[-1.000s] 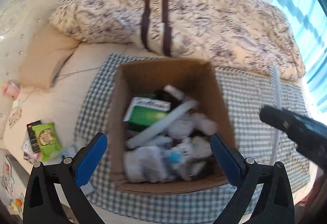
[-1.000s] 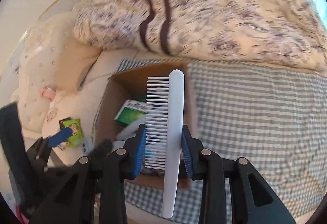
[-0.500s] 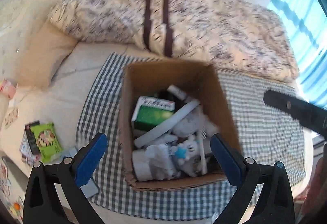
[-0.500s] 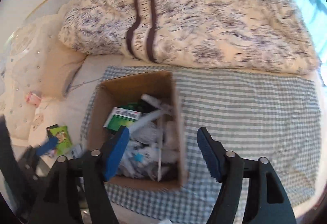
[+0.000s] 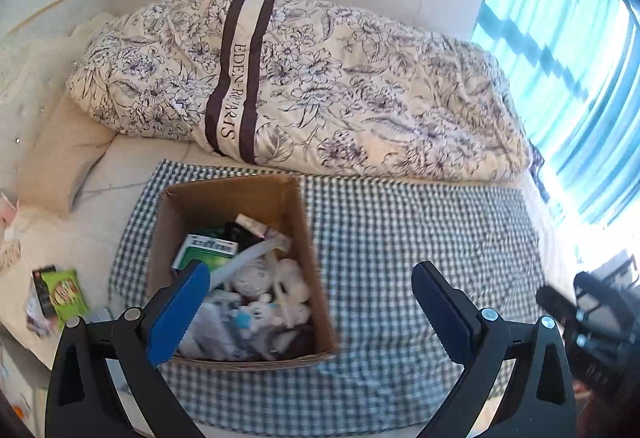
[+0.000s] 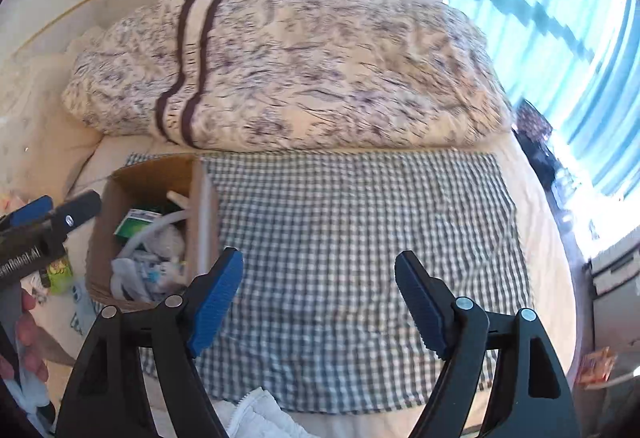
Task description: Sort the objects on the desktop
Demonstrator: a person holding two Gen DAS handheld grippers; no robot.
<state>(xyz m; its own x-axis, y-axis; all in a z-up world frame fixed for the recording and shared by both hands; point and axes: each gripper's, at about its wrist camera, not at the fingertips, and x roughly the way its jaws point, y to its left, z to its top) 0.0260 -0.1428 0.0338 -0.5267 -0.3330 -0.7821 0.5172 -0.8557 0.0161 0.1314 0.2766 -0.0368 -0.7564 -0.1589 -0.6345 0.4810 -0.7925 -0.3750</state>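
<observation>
Both grippers held above the bed, aimed down, jaws wide apart, empty. One gingham cloth (image 6: 360, 238) spans beneath right gripper (image 6: 319, 302). One cardboard box (image 5: 298, 222), full of sorted items, lies by left gripper's (image 5: 312, 302) left finger.

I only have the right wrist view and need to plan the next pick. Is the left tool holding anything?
Observer: No. The left tool is wide open and empty, pointed at the brown cardboard box.
Operator: What lies behind the green and white carton in there?
Observer: A black item lies just behind it. I cannot tell what it is.
Operator: Anything off the checked cloth, to its left?
Observer: A green snack packet, with a red-and-black packet right beside it on its left.
</observation>
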